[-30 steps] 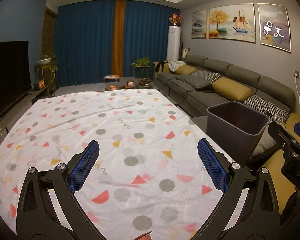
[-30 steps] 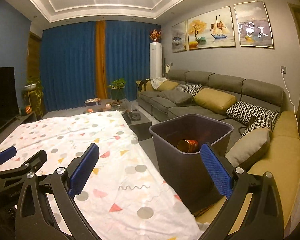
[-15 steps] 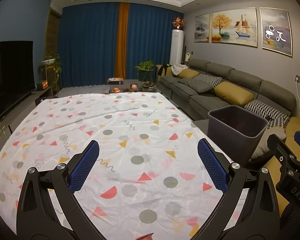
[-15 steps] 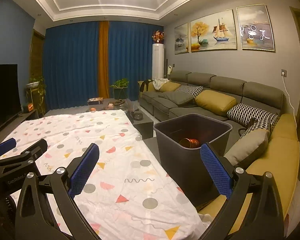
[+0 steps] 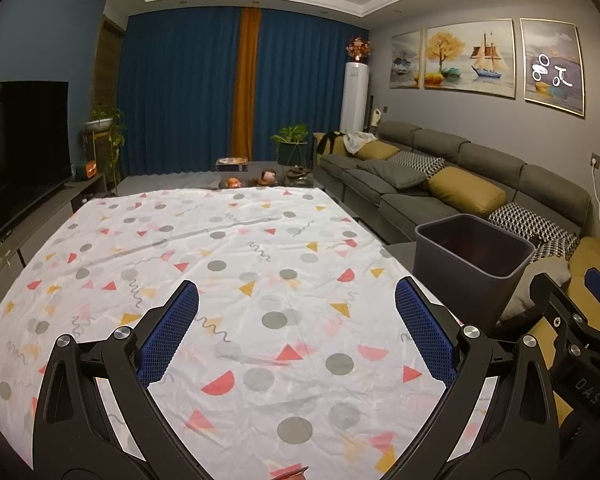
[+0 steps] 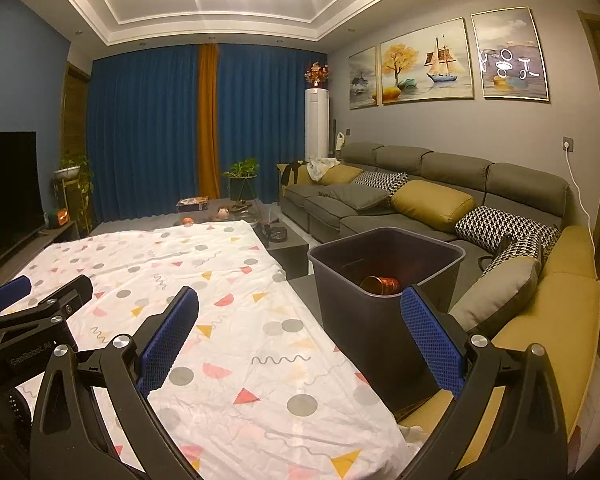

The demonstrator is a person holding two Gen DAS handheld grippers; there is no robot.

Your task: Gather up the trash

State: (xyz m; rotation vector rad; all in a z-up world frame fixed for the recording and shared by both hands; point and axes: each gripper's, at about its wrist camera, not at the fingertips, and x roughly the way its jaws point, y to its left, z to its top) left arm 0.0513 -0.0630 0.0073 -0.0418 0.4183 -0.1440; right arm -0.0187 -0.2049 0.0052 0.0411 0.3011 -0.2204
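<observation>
Living-room light falls on a table draped in a white cloth printed with grey dots, red and yellow triangles and squiggles [image 5: 240, 264], and it fills the middle of both views. Off the cloth's right edge, at about three o'clock in the left wrist view, stands a dark grey square plastic bin [image 5: 472, 264]. From the right wrist it sits at one o'clock, and down inside it lies a shiny orange-red can [image 6: 380, 282] on its side, mouth turned toward the camera. Behind the bin runs a long grey sectional sofa [image 6: 452, 184] with mustard and black-and-white cushions; three framed paintings [image 5: 470, 60] hang above it. Dark blue curtains with one orange panel [image 5: 204, 92] close off twelve o'clock, a black television [image 5: 20, 148] looms at nine, and a low dark coffee table [image 6: 220, 210] with small items sits beyond the cloth.

Now the tongs. The left gripper [image 5: 296, 336] hangs over the cloth with its blue-padded jaws spread wide, nothing between them, touching nothing. The right gripper [image 6: 300, 340] is just as released, jaws far apart, its right pad lined up in front of the bin's near wall, its left pad over the cloth. Each gripper shows at the edge of the other's view. A small reddish scrap [image 5: 288, 472] peeks in at six o'clock in the left view; what it is cannot be told.
</observation>
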